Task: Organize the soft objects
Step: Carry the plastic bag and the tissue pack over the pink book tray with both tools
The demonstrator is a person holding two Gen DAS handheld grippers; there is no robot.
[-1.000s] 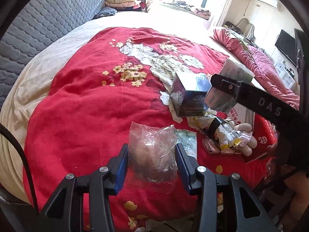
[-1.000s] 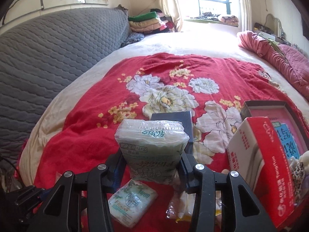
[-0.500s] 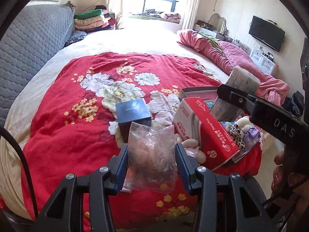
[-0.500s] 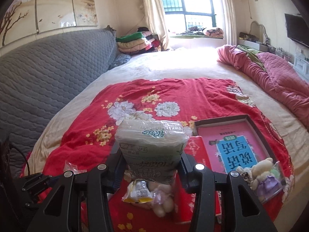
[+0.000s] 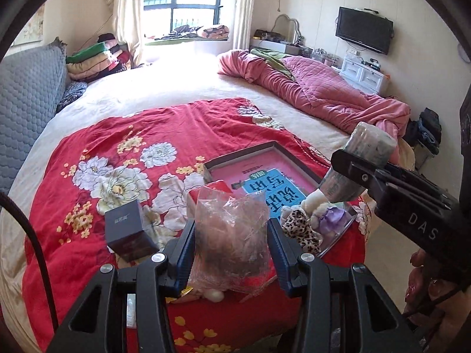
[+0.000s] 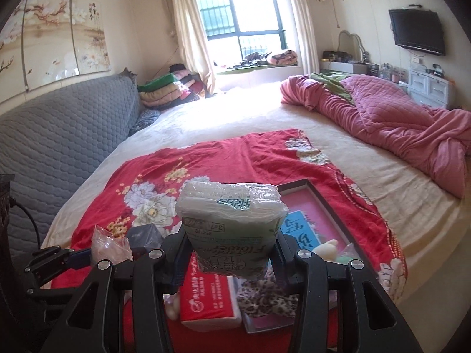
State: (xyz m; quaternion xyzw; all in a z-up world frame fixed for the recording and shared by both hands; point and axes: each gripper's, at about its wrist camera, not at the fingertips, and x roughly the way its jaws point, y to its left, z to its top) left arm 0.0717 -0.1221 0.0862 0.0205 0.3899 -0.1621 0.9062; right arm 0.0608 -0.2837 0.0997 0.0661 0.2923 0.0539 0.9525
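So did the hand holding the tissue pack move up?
Yes. The right gripper lifted the tissue pack: the window now sits fully in view, and the red blanket looks farther below.

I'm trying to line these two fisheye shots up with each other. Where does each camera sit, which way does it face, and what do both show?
Left wrist: sits on the left gripper, facing down the bed toward the window; its fingers clamp a clear plastic bag; the right gripper and a hand show at right.
Right wrist: sits on the right gripper, facing the same window; its fingers clamp a tissue pack; the left gripper shows lower left.
Shared: red floral blanket, pink-lined tray, dark box.
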